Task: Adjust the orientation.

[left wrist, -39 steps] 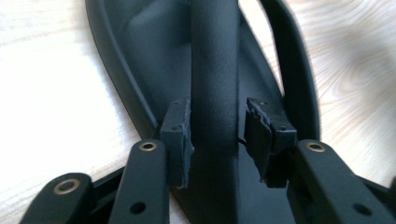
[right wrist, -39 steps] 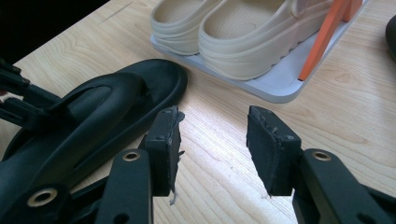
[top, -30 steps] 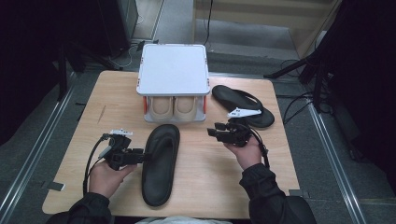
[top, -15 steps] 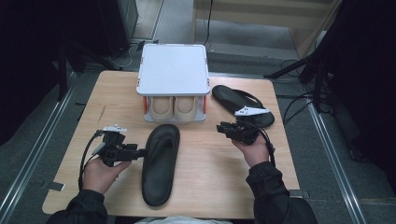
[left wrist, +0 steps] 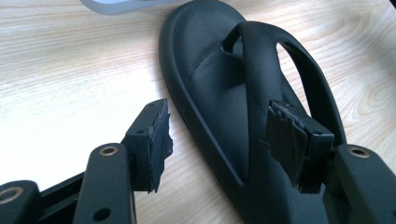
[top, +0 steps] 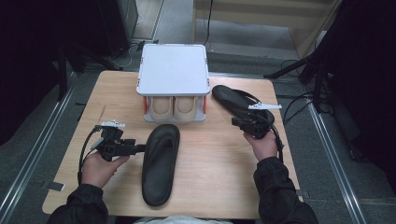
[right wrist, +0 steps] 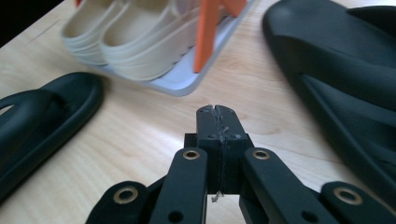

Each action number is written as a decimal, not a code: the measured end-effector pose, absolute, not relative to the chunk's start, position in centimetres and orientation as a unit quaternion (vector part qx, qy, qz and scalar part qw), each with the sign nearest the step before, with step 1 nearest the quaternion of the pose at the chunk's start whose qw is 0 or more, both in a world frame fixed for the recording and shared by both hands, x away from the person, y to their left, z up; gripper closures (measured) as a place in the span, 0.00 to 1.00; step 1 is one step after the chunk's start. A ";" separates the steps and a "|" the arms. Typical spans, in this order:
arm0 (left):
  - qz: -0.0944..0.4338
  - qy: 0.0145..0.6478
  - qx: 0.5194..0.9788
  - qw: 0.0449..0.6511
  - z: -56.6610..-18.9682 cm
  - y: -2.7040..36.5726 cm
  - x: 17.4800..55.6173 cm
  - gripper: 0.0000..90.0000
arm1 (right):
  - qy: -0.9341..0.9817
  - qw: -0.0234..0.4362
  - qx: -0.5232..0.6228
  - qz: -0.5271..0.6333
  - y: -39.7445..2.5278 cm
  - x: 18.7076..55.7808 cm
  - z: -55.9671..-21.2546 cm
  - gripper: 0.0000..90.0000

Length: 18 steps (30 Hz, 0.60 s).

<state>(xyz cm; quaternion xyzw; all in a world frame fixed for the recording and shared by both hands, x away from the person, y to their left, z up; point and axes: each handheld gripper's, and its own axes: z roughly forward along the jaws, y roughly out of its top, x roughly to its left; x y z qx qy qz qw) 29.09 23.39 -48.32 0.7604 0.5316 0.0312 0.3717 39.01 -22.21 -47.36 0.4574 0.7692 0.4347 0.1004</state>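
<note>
Currently the left gripper (top: 140, 149) is sitting at the edge of the near black sandal (top: 161, 163), which is lying lengthwise in the middle of the desk (top: 219, 186), toe toward the far edge and heel toward the near edge. In the left gripper view its jaws are standing spread, one over bare wood beside the sole's rim and the other over the strap (left wrist: 261, 60), so they are straddling the sandal's side without yet pinching it. The right gripper (top: 239, 122) is hovering near the right edge with its jaws pressed together on nothing, just beside the second black sandal (top: 240, 101), which is lying slantwise toward the far right corner. A white two-level rack (top: 173, 70) is standing at the far edge, and a beige pair of slippers (top: 173, 106) is filling its lower level.

Judging by this, the step in hand is taking hold of the near sandal, probably to stow it on the rack. The next move is calling for the left jaws to close on the strap or the sole's rim before lifting; a grip on the strap is looking surer, since the rim is low and smooth. The right gripper is needing to open before it can take the other sandal.
</note>
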 end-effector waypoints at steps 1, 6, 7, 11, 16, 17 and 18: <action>0.032 0.532 0.760 0.372 -48.3 23.5 29.2 0.45 | 0.769 0.104 0.459 0.434 -22.3 39.2 -47.5 1.00; 0.031 0.534 0.758 0.374 -48.3 23.8 29.6 0.45 | 0.764 0.112 0.471 0.427 -23.0 40.0 -48.2 1.00; 0.032 0.533 0.758 0.374 -48.3 23.8 29.6 0.45 | 0.764 0.111 0.475 0.423 -23.2 40.2 -48.3 1.00; 0.032 0.525 0.762 0.376 -48.2 23.6 29.7 0.46 | 0.771 0.125 0.477 0.403 -23.5 41.1 -48.8 1.00; 0.032 0.518 0.768 0.377 -48.2 23.4 29.6 0.46 | 0.764 0.120 0.489 0.403 -24.0 42.6 -49.4 1.00; 0.032 0.517 0.768 0.377 -48.2 23.4 29.6 0.46 | 0.763 0.118 0.492 0.402 -24.0 42.9 -49.6 1.00; 0.032 0.517 0.767 0.377 -48.2 23.4 29.6 0.46 | 0.763 0.117 0.493 0.400 -23.9 43.1 -49.7 1.00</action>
